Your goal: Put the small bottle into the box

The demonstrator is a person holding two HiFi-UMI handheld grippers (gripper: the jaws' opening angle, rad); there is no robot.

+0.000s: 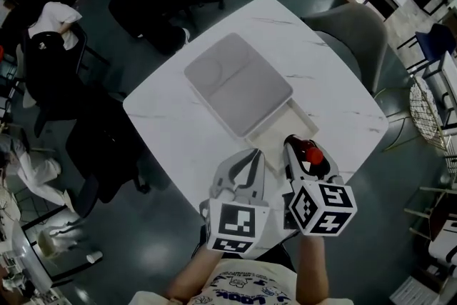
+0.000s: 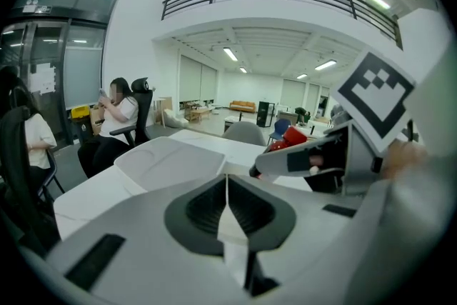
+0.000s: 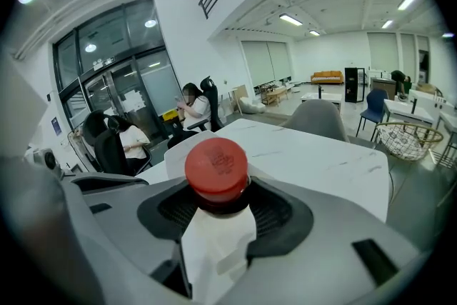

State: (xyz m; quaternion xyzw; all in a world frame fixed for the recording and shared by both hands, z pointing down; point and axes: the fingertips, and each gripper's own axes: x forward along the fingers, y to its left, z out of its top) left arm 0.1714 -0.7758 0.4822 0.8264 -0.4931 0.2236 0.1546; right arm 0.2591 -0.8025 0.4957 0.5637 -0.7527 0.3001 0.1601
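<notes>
right gripper view: round red-capped small bottle [image 3: 216, 169] clamped.

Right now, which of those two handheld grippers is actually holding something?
The right gripper: its jaws clamp the small bottle with a red cap. The left gripper has jaws shut on nothing.

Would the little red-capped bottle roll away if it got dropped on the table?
Probably: the small bottle looks round, so sideways it would likely roll on the smooth table. It seems stiff, since the right gripper pinches it without visible squashing. Being small, it's probably light.
</notes>
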